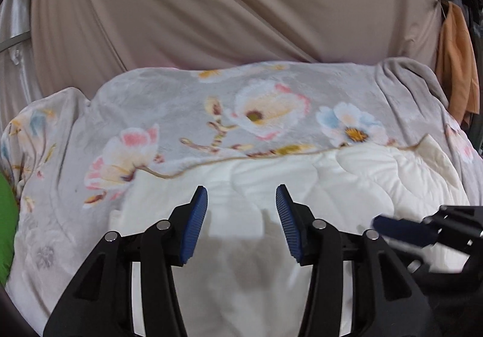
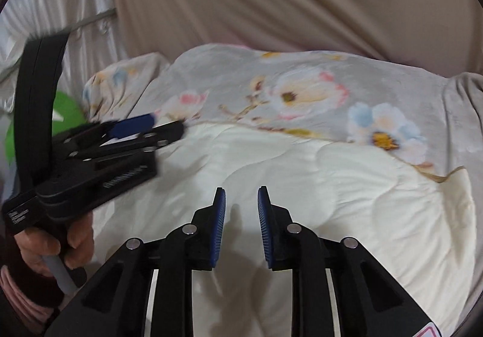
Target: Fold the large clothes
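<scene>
Large quilt (image 1: 271, 113) spread across the bed, filling the middle of both views. Floral grey face uppermost on the far half; cream quilted underside (image 2: 302, 186) turned up on the near half, its tan-piped edge running left to right across the middle. Bunched grey folds at the far right corner.

Left gripper (image 1: 241, 225) above the cream underside, pointing down at it. Jaws moderately wide, blue pads (image 1: 196, 225) apart, nothing between them; no contact with the fabric visible. Seen blurred in the right wrist view, at left (image 2: 145, 125), carried by a hand (image 2: 51, 246) wrapped round a grey handle.

Right gripper (image 2: 241, 228) also over the cream underside, jaws narrow but parted, a clear gap between the blue pads (image 2: 219, 228), nothing gripped. Shadow of the fingers cast on the cloth just below. Blurred tip of same (image 1: 404, 230) showing in the left wrist view at near right.

Beige draped cloth (image 1: 226, 5) behind the bed along the far side. Shiny white curtain (image 2: 54, 5) at far left. Green object (image 1: 6, 222) at the left edge beside the quilt; identity unclear. Orange cloth (image 1: 455, 56) hanging at far right.
</scene>
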The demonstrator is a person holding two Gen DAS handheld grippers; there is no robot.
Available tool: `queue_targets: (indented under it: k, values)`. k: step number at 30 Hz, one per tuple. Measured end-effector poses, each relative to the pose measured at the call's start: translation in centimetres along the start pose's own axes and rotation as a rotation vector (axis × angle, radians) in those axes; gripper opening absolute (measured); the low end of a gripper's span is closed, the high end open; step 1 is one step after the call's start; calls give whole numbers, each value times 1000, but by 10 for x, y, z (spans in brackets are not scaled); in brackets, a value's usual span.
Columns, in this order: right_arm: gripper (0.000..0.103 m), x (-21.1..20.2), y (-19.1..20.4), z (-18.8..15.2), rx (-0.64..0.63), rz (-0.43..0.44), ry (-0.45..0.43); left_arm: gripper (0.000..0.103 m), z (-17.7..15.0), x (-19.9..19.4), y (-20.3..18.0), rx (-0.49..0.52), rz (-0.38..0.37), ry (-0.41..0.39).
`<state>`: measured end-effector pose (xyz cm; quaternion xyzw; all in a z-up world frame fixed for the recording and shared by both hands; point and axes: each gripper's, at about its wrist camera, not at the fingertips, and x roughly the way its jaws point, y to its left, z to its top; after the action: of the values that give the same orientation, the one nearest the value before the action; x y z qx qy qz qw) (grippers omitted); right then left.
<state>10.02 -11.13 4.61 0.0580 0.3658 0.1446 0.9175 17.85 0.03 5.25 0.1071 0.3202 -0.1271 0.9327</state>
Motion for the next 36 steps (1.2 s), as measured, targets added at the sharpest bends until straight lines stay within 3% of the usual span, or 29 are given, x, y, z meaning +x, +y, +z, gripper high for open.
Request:
queue_targets:
  k: [3,6,11,15,17,19,21,22,23,25,28,31,32,33,34,36]
  values:
    - [19,4,-10,-14,-3,-47,31,46,-11,14,-10,15,1,43]
    - [16,-6,-44,-33,40,-121,39,47,-25,29,-8,19,27,86]
    - [12,-49,-131,-74,193,-240,25,49,-51,28,29,20,90,88]
    - [0,-81,-191,-109,339,-293,10,49,-68,27,76,-57,124,109]
    - [0,-89,-206,-119,383,-312,10,49,-73,26,95,-98,147,125]
    - [0,-94,-208,-117,423,-308,12,38,-68,19,103,-129,155,132]
    - [3,-100,-198,-96,413,-327,-10,38,-50,8,104,-158,137,110]
    - [12,-104,-188,-78,375,-321,-44,39,-37,1,102,-167,107,76]
    - [12,-105,-178,-62,340,-317,-76,41,-21,-5,97,-171,86,40]
    - [12,-100,-163,-29,276,-304,-120,55,7,-2,85,-164,62,1]
    - [12,-60,-163,5,241,-332,-74,57,29,36,68,-123,55,54]
    - [11,-13,-193,3,283,-417,36,57,16,87,75,-125,108,160]
    - [6,5,-209,-7,304,-445,91,57,6,98,81,-129,118,183]
    - [0,13,-220,-16,333,-426,112,57,-3,107,87,-138,104,197]
    - [0,13,-231,-23,386,-370,100,57,-11,110,93,-171,66,193]
    - [0,12,-233,-27,406,-349,93,57,-16,111,95,-190,52,176]
